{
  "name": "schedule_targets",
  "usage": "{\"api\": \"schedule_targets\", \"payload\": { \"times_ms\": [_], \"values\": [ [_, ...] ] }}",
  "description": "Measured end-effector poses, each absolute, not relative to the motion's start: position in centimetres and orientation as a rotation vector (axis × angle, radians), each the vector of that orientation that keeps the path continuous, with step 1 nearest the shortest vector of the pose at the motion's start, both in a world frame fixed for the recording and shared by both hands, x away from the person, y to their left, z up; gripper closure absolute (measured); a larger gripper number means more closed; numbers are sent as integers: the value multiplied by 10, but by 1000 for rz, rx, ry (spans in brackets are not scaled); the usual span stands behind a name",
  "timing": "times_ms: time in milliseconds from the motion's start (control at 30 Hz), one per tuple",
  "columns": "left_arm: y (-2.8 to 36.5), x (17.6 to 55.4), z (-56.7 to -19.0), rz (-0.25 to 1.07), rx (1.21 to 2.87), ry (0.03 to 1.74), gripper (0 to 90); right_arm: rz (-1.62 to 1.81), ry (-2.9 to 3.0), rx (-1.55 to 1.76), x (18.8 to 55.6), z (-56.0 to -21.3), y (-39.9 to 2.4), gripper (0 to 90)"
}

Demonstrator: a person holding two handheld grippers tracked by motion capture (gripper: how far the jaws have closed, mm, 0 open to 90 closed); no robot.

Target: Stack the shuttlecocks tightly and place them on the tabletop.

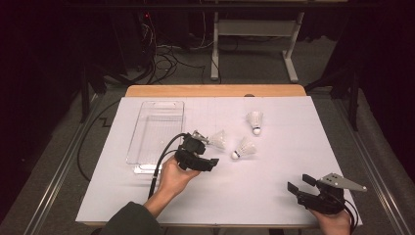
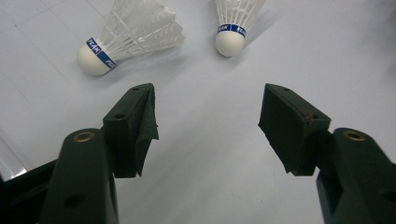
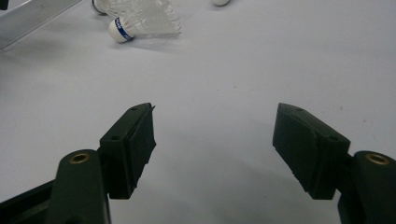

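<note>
Three white shuttlecocks with blue bands lie on the white table top: one (image 1: 218, 139) right beside my left gripper, one (image 1: 244, 148) a little to its right, one (image 1: 255, 121) farther back. My left gripper (image 1: 208, 149) is open and holds nothing. In the left gripper view its jaws (image 2: 208, 93) stand wide apart; a shuttlecock (image 2: 126, 35) lies just beyond the left jaw and another (image 2: 232, 25) lies farther off. My right gripper (image 1: 300, 183) is open near the front right edge, empty. The right gripper view shows its spread gripper (image 3: 214, 112) and a distant shuttlecock (image 3: 140, 21).
A clear plastic tray (image 1: 147, 147) sits at the table's left, behind my left hand; its edge (image 3: 32, 18) shows in the right gripper view. The table's wooden back edge (image 1: 215, 90) lies beyond. Cables and a stand are on the floor behind.
</note>
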State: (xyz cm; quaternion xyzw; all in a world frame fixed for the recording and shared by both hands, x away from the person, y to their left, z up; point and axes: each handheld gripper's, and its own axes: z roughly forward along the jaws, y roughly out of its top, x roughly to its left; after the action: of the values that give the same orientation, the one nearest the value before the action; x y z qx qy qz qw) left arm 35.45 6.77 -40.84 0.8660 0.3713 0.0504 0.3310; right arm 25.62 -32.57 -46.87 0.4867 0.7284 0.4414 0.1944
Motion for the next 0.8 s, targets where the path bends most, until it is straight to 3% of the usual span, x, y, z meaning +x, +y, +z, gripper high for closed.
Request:
{"api": "schedule_targets", "payload": {
  "times_ms": [800],
  "values": [
    [74, 337, -410, 137, 2259, 943, 371, 1237, 2046, 1364, 257, -469, -325, 301]
  ]
}}
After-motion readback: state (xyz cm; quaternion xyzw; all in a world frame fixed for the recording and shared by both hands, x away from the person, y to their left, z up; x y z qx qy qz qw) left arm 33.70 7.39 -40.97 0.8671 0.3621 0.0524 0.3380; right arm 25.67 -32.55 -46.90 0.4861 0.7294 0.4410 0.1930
